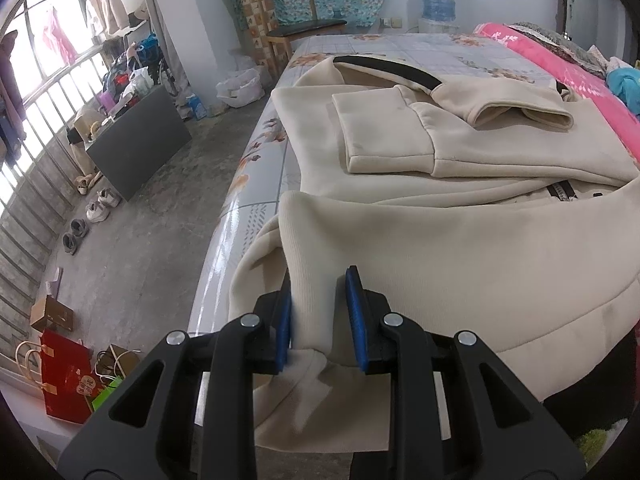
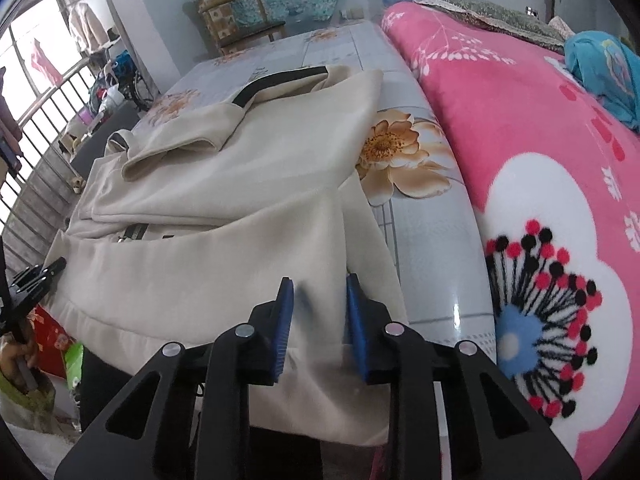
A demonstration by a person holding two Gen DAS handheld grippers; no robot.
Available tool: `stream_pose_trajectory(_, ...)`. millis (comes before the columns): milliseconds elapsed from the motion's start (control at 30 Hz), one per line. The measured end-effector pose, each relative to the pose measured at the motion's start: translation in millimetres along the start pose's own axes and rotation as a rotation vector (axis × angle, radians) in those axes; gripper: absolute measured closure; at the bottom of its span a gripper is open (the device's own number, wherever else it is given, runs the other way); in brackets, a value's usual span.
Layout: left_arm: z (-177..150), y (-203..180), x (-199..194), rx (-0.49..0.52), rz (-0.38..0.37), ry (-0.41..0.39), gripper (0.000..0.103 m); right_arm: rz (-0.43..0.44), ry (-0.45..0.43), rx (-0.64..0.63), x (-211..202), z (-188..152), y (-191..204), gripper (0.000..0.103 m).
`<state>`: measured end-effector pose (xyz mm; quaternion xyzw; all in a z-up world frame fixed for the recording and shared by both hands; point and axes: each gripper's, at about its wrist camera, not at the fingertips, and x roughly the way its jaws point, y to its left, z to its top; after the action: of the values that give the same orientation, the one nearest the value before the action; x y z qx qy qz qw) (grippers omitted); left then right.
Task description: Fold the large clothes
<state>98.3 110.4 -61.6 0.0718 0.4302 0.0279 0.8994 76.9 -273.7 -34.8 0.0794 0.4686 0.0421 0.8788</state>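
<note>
A cream jacket (image 1: 440, 240) lies on the bed, its sleeves folded across the body (image 1: 384, 136) and its black collar (image 1: 392, 68) at the far end. The near hem is turned up toward me. In the left wrist view, my left gripper (image 1: 319, 280) is shut on the hem's left corner, and cream fabric bunches between the blue pads (image 1: 356, 312). In the right wrist view, the jacket (image 2: 224, 200) stretches away to the left. My right gripper (image 2: 319, 284) is shut on the hem's right corner, with a ridge of cloth standing between its pads (image 2: 282, 316).
The bed's glossy floral sheet (image 2: 432, 240) shows around the jacket. A pink flowered blanket (image 2: 540, 200) lies heaped along the right side. To the left the bed edge drops to a concrete floor with shoes (image 1: 96, 208), paper bags (image 1: 64, 376) and a dark board (image 1: 136, 140). A wooden chair (image 1: 296, 20) stands beyond.
</note>
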Motion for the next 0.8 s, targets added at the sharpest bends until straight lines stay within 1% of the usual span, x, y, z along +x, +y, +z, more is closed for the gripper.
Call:
stream_pose_trajectory(267, -1, -1, 0, 0.005, 0.002, -0.001, 0.079, -0.034, 0.006, -0.022, 17, 12, 6, 0.077)
stream_pose_trajectory(467, 0, -1, -1, 0.011, 0.006, -0.001, 0.079, -0.101, 0.006, -0.076, 14, 8, 18, 0.083)
stream_pose_trajectory(633, 0, -1, -1, 0.010, 0.007, -0.001, 0.079, -0.157, 0.010, -0.125, 15, 7, 27, 0.084)
stream_pose_trajectory(800, 0, -1, -1, 0.011, 0.007, -0.001, 0.079, -0.178, 0.011, -0.135, 17, 7, 28, 0.084)
